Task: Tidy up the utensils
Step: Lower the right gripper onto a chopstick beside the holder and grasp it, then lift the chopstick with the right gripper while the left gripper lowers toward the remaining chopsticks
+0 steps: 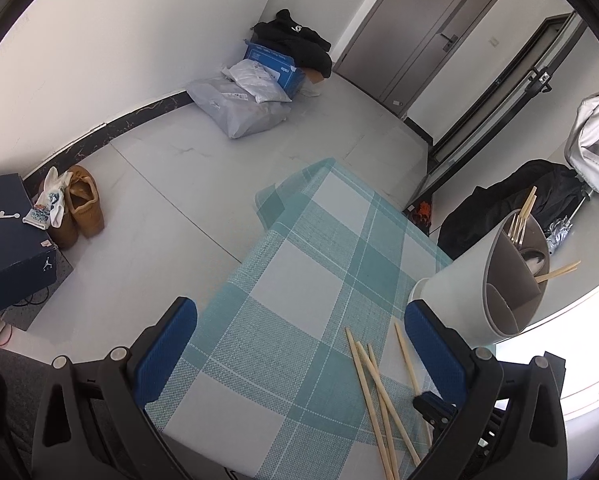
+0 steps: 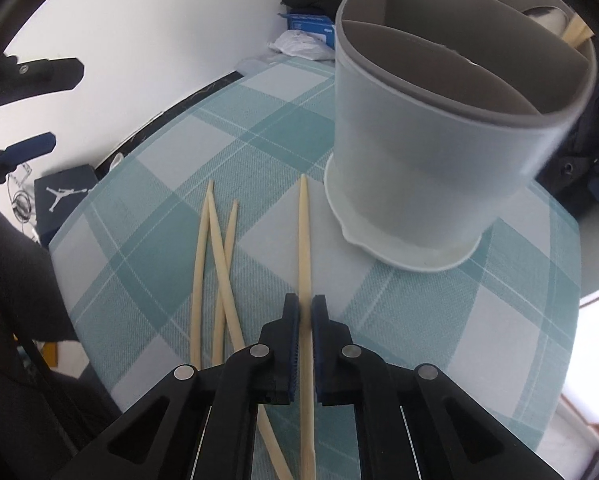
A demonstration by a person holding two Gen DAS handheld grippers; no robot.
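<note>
A white utensil holder (image 2: pixel 439 152) with grey dividers stands on the checked teal tablecloth (image 2: pixel 439 320); it also shows in the left wrist view (image 1: pixel 483 276), holding chopsticks, forks and a spoon in its far compartments. My right gripper (image 2: pixel 305 304) is shut on one wooden chopstick (image 2: pixel 304 232) that points toward the holder's base. Three more chopsticks (image 2: pixel 215 264) lie crossed on the cloth to its left; they also show in the left wrist view (image 1: pixel 375 392). My left gripper (image 1: pixel 299 320) is open and empty above the cloth, left of the holder.
The table edge (image 1: pixel 255 240) drops to a grey floor with a dark shoe box (image 1: pixel 7 236), brown shoes (image 1: pixel 83 204) and parcels (image 1: pixel 243 100). A black bag (image 1: pixel 511 208) sits beyond the holder. A bright window (image 1: pixel 579 352) is on the right.
</note>
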